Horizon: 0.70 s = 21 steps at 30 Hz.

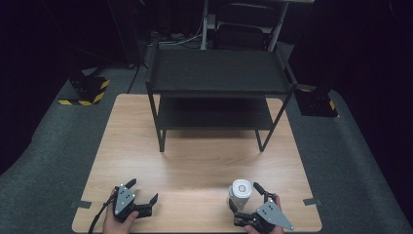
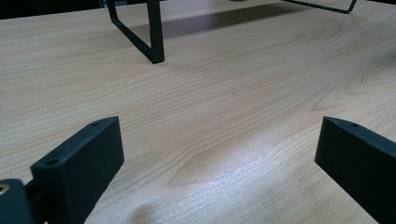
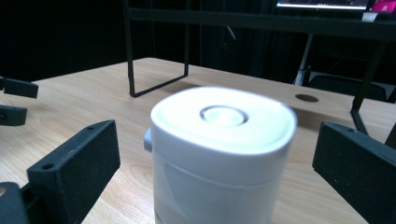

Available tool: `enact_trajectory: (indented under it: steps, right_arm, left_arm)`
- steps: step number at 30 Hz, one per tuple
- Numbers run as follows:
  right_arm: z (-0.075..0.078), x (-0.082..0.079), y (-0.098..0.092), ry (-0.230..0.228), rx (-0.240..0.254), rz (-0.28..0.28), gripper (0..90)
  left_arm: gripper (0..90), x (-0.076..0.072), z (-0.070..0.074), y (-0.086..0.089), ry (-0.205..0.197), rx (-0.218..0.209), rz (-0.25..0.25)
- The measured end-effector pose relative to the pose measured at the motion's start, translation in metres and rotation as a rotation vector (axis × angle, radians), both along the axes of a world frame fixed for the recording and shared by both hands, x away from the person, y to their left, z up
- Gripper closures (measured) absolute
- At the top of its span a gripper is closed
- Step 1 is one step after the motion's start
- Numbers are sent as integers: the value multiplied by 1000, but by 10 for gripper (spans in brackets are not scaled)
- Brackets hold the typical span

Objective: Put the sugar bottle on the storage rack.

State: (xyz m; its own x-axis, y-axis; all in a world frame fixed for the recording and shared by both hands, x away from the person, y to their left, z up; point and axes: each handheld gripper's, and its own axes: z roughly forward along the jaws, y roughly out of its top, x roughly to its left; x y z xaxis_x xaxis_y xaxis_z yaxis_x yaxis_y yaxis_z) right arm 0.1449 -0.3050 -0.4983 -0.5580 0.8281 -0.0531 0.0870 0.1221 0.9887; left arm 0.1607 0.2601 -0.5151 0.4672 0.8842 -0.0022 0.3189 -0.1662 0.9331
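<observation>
Right gripper view, blurred white canister [image 3: 224,158] base cut off, both grippers' jaws spread wide, empty.

Looking down and forward from above the near edge in the high view, over the whole table [image 1: 195,161] and the black shelf [image 1: 219,73] at its far side. Riding low and close to the tabletop in both gripper views, facing that same shelf.

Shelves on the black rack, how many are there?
2. The top shelf is the wide dark tray on the rack; the lower shelf sits right beneath it, just above the table.
</observation>
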Motion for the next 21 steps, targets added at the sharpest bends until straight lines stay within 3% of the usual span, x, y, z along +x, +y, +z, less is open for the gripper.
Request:
enact_trajectory:
  steps: [7, 9, 14, 21]
  right_arm:
    - [-11, 3, 9, 14, -10, -25, 23]
    - [-14, 2, 13, 9, -10, -49, 104]
    - [-16, 0, 19, -4, -19, -72, 198]
    - [-23, -7, 25, -20, -12, -106, 256]
  left_arm:
    - [15, 0, 0, 1, 2, -3, -1]
    - [16, 0, 0, 1, 3, -3, -2]
    - [15, 0, 0, 1, 2, -3, -1]
    - [16, 0, 0, 1, 0, -2, -1]
